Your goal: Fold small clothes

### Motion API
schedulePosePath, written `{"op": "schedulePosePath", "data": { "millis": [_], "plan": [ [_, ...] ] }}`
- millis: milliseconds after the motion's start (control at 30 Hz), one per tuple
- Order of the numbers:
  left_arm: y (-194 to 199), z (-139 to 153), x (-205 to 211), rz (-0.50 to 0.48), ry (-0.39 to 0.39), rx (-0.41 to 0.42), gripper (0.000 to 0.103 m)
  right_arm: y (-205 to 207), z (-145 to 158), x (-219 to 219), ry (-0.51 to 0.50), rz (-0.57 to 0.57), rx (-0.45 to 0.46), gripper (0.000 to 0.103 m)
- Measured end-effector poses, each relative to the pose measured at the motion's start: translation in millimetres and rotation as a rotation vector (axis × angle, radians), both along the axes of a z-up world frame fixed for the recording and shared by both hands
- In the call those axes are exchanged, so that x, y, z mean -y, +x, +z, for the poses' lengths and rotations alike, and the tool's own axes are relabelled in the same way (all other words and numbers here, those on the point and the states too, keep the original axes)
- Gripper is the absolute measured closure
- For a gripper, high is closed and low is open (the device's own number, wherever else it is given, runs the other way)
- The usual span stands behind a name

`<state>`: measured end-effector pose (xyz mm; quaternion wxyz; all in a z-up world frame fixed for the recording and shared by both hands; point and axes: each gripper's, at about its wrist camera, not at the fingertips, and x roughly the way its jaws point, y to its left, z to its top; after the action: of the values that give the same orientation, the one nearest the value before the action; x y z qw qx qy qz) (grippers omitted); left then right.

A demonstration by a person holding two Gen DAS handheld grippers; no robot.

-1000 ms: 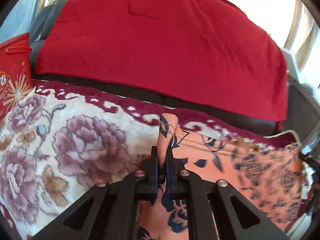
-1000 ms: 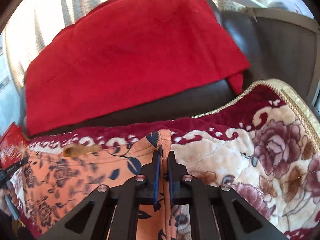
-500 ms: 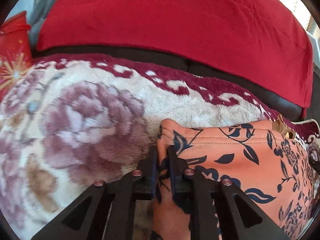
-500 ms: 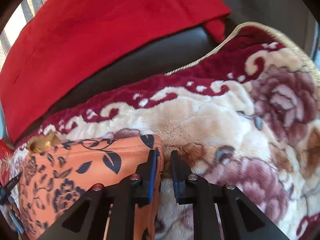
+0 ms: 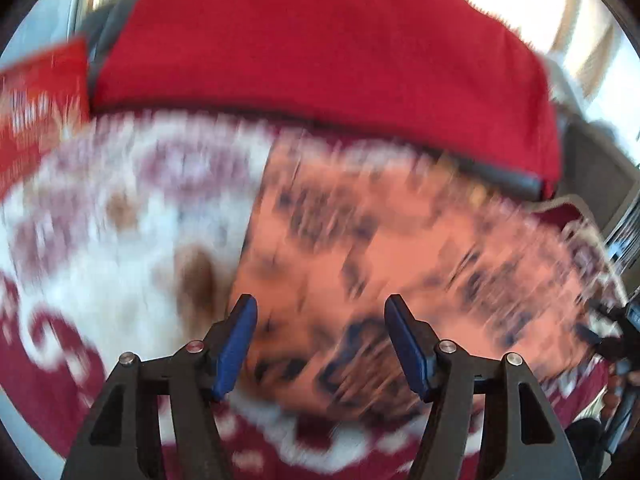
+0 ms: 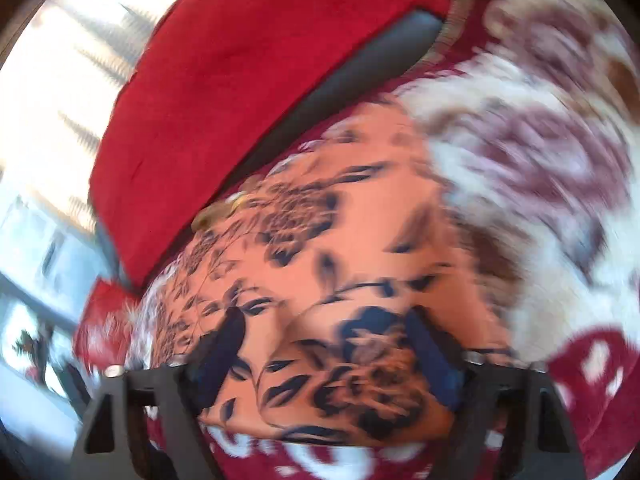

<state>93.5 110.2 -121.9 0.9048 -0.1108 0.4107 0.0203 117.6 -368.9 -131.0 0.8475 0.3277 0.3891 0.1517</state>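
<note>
- Lying flat on the flowered blanket (image 5: 100,240), the orange garment (image 5: 380,240) with dark blue leaf print sits just ahead of and under both tools; both views are motion-blurred.
- Left tool (image 5: 320,340): jaws spread wide, nothing between the blue pads (image 5: 236,344), garment visible through the gap below.
- Garment's left edge runs just beside the left tool's left finger; most of the cloth spreads ahead and to the right of that tool.
- Right tool (image 6: 324,360): jaws also wide apart, holding nothing; cloth fills the gap between the fingers (image 6: 432,356). Can't tell if the tips touch the cloth, too blurred.
- In the right wrist view the garment (image 6: 340,248) stretches ahead and to the left of the tool; its near edge lies on the dark red blanket border (image 6: 592,372), close to the tool base.
- Small tan bit (image 6: 224,210) at the garment's far edge, blurred, can't tell what it is.
- Red cloth (image 5: 320,48) draped over a dark seat back (image 6: 360,76), beyond the garment.
- Red box (image 5: 36,108) far left of the left tool.
- Other tool (image 5: 616,344) peeks in at the right rim of the left wrist view.
</note>
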Motion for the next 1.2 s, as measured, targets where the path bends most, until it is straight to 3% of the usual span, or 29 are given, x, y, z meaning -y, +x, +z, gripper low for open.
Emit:
{"op": "schedulePosePath", "data": {
  "millis": [33,133,233,300,333,367,433,533,633,833,933,1067,1200],
  "plan": [
    [-2,-8,-4,0.014,0.007,-0.036,0.036,-6,1,7,0.020,-0.027,0.000,0.033],
    [-25,1,-19,0.080,-0.034,-0.005,0.036,-33,22,18,-0.010,-0.111,0.043,0.025],
    [-43,10,-25,0.099,-0.066,0.035,0.034,-50,30,15,-0.039,-0.071,0.127,0.014],
    [-47,8,-20,0.087,-0.054,0.029,0.032,-40,6,14,-0.060,-0.055,0.053,0.014],
    [-48,7,-19,0.082,-0.062,0.019,0.032,-34,-2,23,0.007,-0.068,-0.006,0.015],
    [-49,4,-18,0.074,-0.074,0.015,0.032,-37,1,32,0.069,-0.103,0.022,0.014],
    [-51,5,-14,0.071,-0.089,0.023,0.032,-46,5,38,0.053,-0.152,0.054,0.013],
    [-57,6,-7,0.042,-0.091,0.056,0.032,-48,-7,45,0.094,-0.136,0.005,0.013],
    [-60,5,-3,0.017,-0.112,0.062,0.031,-59,-11,61,0.110,-0.189,0.023,0.013],
    [-62,-3,-20,0.087,-0.248,0.059,0.031,-69,-18,78,0.160,-0.209,0.016,0.013],
    [-63,-4,-28,0.110,-0.305,0.067,0.028,-68,-24,84,0.233,-0.240,-0.003,0.013],
    [-67,-5,-34,0.126,-0.356,0.084,0.027,-70,-31,90,0.321,-0.271,-0.015,0.013],
    [-67,-5,-35,0.131,-0.375,0.087,0.026,-72,-31,91,0.327,-0.268,-0.012,0.013]
  ]
}}
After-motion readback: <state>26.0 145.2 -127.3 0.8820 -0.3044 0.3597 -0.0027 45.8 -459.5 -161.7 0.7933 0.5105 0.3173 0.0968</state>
